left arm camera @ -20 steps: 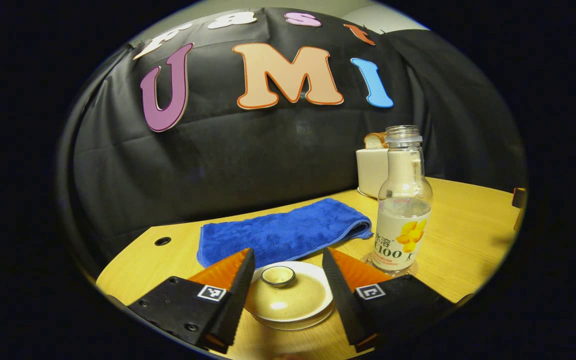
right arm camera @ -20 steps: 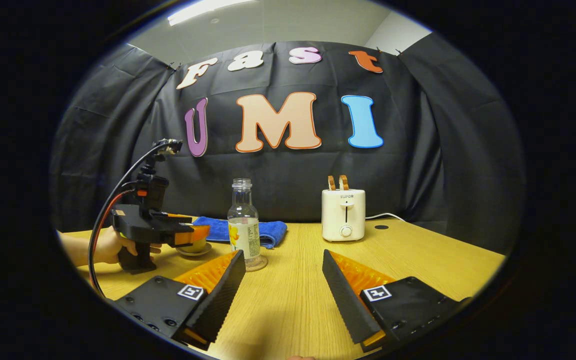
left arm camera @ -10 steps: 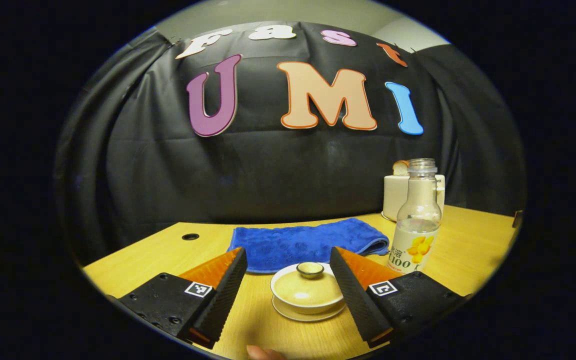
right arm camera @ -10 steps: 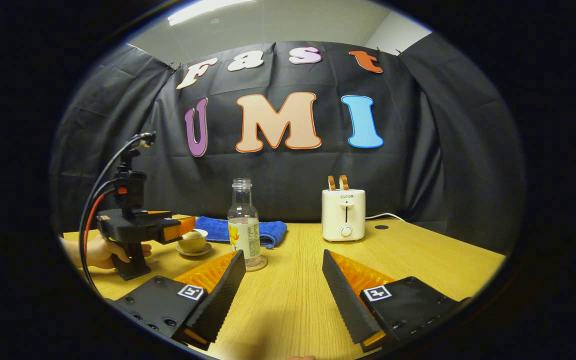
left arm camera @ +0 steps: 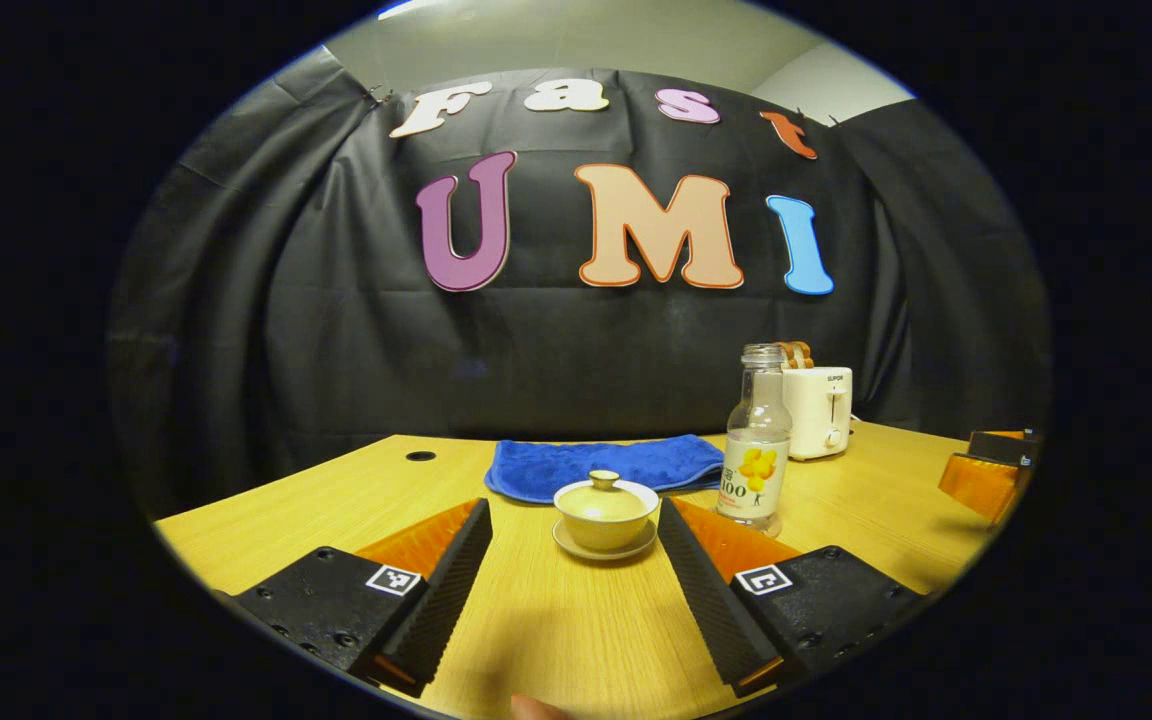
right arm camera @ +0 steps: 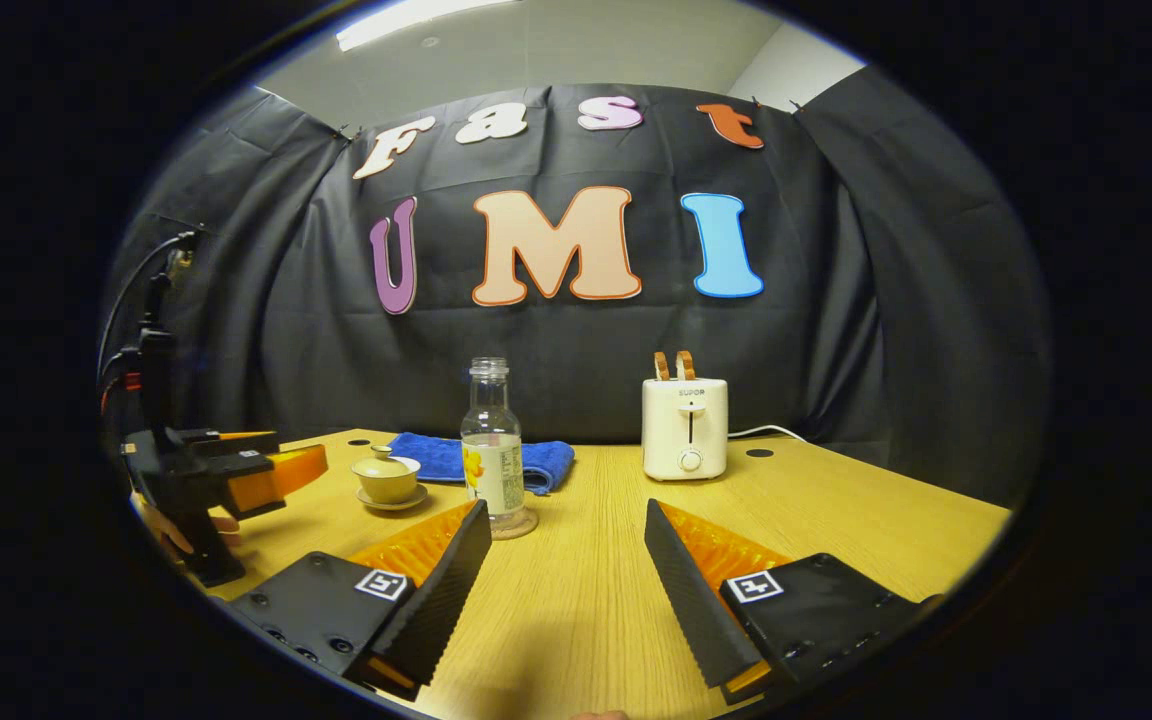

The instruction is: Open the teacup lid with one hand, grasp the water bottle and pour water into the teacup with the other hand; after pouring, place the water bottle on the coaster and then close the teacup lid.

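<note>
On the left of the wooden table (right arm camera: pixel 836 510), the black-and-orange left gripper (left arm camera: pixel 576 575) stands wide open and holds nothing, the lidded beige ceramic teacup on its saucer (left arm camera: pixel 605 511) resting just beyond its fingertips and apart from them. Just right of the cup, the clear uncapped water bottle with a yellow-fruit label (right arm camera: pixel 492 445) stands upright on a round clear coaster (right arm camera: pixel 516 527), with a folded blue towel (left arm camera: pixel 604 466) behind them. Farther right, the right gripper (right arm camera: pixel 568 570) is spread wide and empty, near the bottle, with a cream toaster (right arm camera: pixel 684 428) beyond it.

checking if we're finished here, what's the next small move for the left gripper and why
Probably just ease the left gripper a little further back and rest it. The lid sits on the teacup, the water bottle stands upright on its coaster, and the fingers are open, already backed off the cup.
</note>
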The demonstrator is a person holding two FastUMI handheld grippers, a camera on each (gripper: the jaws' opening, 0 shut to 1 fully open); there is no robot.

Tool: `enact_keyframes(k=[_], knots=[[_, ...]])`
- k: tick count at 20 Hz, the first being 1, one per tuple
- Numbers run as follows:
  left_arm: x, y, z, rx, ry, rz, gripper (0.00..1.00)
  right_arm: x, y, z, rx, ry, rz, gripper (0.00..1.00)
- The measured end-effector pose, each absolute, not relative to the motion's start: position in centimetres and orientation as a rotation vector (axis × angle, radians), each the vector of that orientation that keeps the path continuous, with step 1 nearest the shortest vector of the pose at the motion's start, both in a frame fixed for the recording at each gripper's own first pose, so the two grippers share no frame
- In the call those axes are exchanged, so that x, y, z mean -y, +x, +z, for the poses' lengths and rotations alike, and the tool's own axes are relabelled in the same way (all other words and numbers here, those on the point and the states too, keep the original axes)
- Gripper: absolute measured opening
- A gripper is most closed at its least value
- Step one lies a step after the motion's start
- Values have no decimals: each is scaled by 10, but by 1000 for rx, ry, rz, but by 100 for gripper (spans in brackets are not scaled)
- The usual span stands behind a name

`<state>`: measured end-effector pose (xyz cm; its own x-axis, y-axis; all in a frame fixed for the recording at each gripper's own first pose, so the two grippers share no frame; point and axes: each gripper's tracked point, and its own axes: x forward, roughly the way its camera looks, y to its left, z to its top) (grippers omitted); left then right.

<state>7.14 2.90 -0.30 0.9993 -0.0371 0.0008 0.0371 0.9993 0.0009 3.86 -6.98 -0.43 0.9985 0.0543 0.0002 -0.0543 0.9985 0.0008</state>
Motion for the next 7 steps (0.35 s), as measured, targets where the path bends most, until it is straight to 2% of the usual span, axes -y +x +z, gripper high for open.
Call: enact_keyframes(k=[7], knots=[[-9, 22, -3, 0, 1, -44, 98, 53, 22, -4, 0, 3, 84, 98]])
